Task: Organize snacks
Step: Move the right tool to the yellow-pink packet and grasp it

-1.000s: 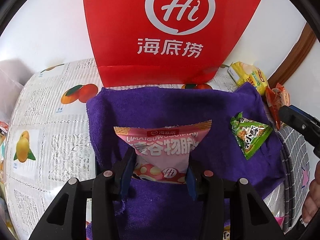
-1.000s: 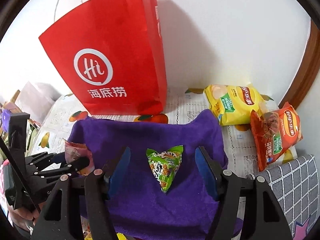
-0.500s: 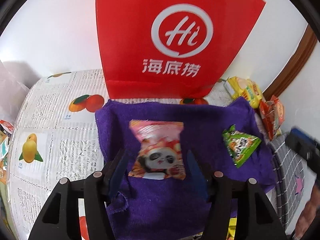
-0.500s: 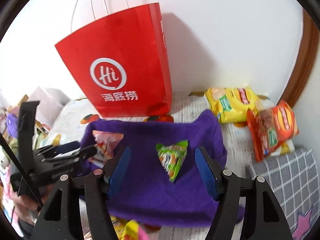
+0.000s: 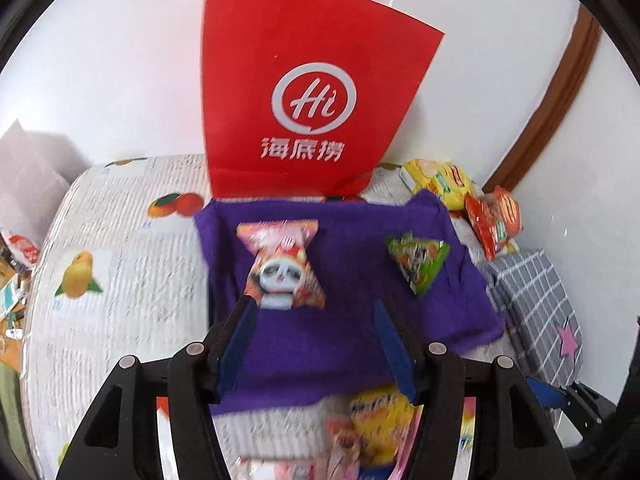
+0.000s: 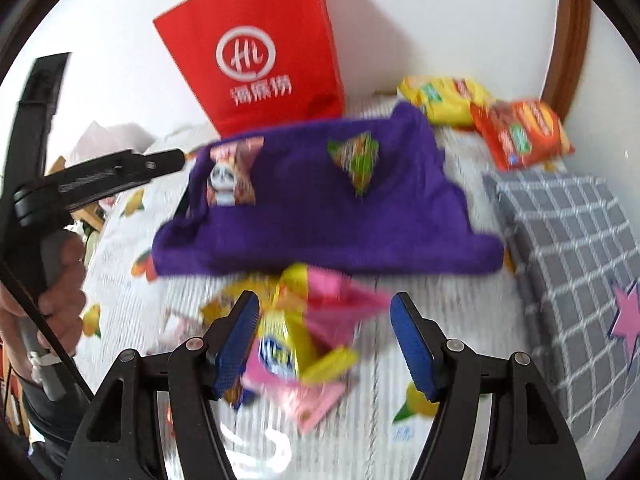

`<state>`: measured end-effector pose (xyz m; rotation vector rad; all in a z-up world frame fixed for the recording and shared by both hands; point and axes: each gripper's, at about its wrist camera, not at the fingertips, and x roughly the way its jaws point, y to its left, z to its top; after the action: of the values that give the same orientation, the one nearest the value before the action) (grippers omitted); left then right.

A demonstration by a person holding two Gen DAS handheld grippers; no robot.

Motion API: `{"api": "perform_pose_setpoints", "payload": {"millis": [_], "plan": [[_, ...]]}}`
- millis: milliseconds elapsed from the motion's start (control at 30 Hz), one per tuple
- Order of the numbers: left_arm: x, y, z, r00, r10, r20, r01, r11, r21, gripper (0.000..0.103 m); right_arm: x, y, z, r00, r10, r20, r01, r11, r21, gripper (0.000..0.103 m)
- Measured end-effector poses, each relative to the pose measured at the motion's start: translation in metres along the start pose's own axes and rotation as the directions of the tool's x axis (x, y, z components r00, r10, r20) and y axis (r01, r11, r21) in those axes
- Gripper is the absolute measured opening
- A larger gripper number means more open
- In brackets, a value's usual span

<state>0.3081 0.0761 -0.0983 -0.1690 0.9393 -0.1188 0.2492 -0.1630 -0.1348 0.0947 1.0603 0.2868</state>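
A pink panda snack packet (image 5: 280, 268) lies flat on the purple cloth (image 5: 352, 344), left of a green triangular packet (image 5: 418, 260). My left gripper (image 5: 314, 306) hovers open just short of the pink packet, with only cloth between its blue pads. My right gripper (image 6: 324, 300) is open above a blurred pile of yellow and pink packets (image 6: 296, 340) in front of the cloth (image 6: 320, 232); the pads do not press on them. The pink packet (image 6: 230, 178) and green packet (image 6: 356, 158) also show in the right wrist view, beside a hand (image 6: 60, 280) holding the left tool.
A red paper bag (image 5: 304, 96) stands against the white wall behind the cloth. A yellow chip bag (image 5: 440, 180) and an orange-red one (image 5: 496, 220) lie at the back right. A grey checked cushion (image 6: 572, 248) borders the right side. The table cover (image 5: 120, 280) has fruit prints.
The left gripper opened and let go of the pink packet, which now lies on the cloth, then drew back and up. The right gripper pulled back from the green packet to over the front pile.
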Motion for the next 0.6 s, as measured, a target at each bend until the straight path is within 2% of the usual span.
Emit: {"api": "perform_pose_setpoints", "payload": {"millis": [133, 267, 600], "plan": [[-0.008, 0.014, -0.023, 1.000, 0.021, -0.010, -0.021, 1.000, -0.015, 0.059, 0.002, -0.001, -0.012, 1.000, 0.001, -0.020, 0.000, 1.000, 0.022, 0.068], [-0.010, 0.027, -0.037, 0.999, 0.009, -0.036, -0.011, 0.999, -0.037, 0.059, 0.012, -0.004, -0.020, 0.999, -0.019, -0.042, 0.021, 0.999, 0.050, 0.068], [-0.016, 0.039, -0.049, 0.999, 0.020, -0.035, -0.021, 1.000, -0.004, 0.059, 0.039, 0.005, -0.016, 0.997, -0.011, -0.073, 0.016, 0.998, 0.066, 0.068]]}}
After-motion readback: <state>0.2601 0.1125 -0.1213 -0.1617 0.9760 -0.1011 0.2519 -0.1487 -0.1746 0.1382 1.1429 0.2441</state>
